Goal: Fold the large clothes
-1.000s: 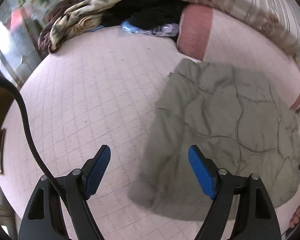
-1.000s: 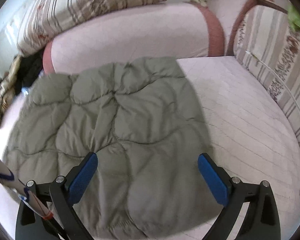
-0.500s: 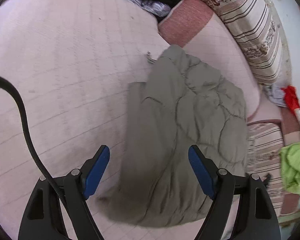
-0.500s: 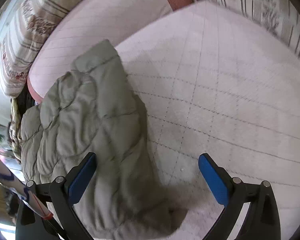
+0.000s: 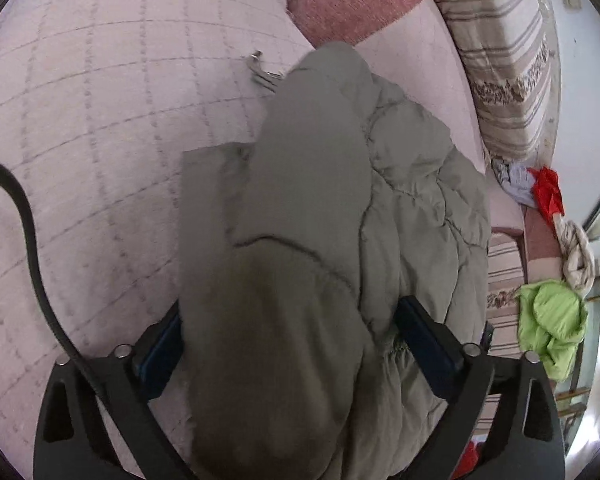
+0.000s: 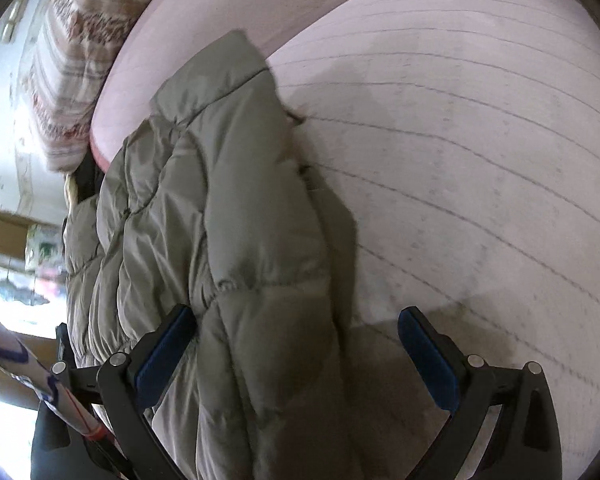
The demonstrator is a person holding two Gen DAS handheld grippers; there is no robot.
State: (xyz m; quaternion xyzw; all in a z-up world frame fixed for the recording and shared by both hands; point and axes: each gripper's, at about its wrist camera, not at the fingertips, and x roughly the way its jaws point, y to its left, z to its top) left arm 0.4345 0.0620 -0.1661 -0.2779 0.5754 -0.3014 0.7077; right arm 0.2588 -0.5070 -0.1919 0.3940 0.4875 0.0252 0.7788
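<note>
Blue-padded left hand-held gripper (image 5: 288, 340) has just opened wider, now straddling the grey puffer jacket (image 5: 340, 216) edge without clamping. Right hand-held gripper (image 6: 296, 352) open over its other edge. Both dropped closer; jacket on sofa seat (image 6: 480, 140), grasp likely next.

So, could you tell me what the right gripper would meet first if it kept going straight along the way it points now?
Probably the grey quilted jacket: its edge already lies between the open jaws of the right gripper, nearer the left finger. Depth is hard to judge; the pink bedcover lies beyond.
</note>
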